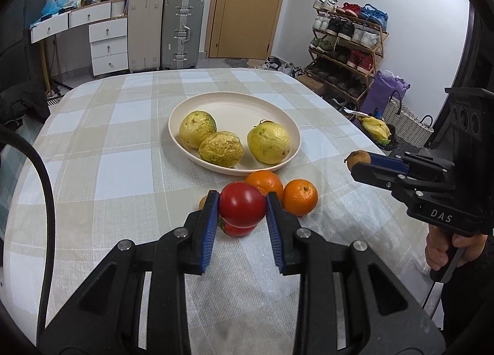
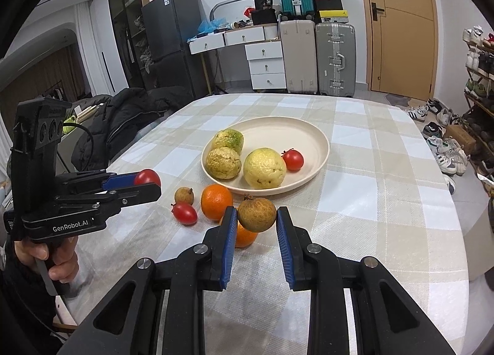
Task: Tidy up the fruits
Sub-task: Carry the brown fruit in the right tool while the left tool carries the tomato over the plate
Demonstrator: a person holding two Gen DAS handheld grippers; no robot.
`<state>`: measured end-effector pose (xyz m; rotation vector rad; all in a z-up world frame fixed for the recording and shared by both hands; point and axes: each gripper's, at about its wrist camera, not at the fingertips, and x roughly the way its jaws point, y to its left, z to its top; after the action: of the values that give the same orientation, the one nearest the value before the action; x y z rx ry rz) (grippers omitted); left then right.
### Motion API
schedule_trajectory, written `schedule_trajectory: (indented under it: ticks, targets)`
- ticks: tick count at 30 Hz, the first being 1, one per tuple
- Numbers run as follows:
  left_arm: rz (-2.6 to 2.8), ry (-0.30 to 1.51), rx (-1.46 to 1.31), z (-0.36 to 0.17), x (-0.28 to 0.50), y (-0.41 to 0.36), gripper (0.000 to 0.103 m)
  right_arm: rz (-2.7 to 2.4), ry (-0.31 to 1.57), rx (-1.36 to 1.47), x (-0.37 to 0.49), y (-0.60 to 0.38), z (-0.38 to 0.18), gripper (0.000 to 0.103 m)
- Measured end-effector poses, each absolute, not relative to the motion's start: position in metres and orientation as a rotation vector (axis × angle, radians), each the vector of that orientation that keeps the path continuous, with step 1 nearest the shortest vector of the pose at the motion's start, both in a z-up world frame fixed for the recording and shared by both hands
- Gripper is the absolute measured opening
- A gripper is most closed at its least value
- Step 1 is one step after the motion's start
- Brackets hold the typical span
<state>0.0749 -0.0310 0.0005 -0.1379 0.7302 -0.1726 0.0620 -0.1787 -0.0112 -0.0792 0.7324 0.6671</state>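
Note:
My left gripper (image 1: 242, 205) is shut on a red tomato (image 1: 242, 203) and holds it above the checked tablecloth, short of the cream plate (image 1: 234, 101). My right gripper (image 2: 257, 216) is shut on a small brown fruit (image 2: 257, 214), lifted in front of the same plate (image 2: 308, 132). Three yellow guavas (image 2: 264, 168) and a small tomato (image 2: 292, 159) lie on the plate. Two oranges (image 1: 300, 197), another tomato (image 2: 184, 213) and a second brown fruit (image 2: 184, 196) rest on the cloth before the plate. Each gripper shows in the other's view, left (image 2: 148, 182) and right (image 1: 355, 166).
A person's hand (image 2: 61, 256) grips each handle. A black jacket (image 2: 123, 120) lies past the table's left edge. Suitcases (image 1: 182, 33) and white drawers (image 1: 108, 43) stand behind, a shoe rack (image 1: 345, 46) and a woven basket (image 1: 407, 129) to the right.

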Motion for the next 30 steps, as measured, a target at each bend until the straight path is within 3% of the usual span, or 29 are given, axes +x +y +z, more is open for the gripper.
schedule_trajectory:
  ticks: [30]
  targets:
    - [-0.186, 0.735, -0.13, 0.002, 0.116, -0.039, 0.028, 0.649, 0.731, -0.054, 0.093, -0.181, -0.005, 0.027]
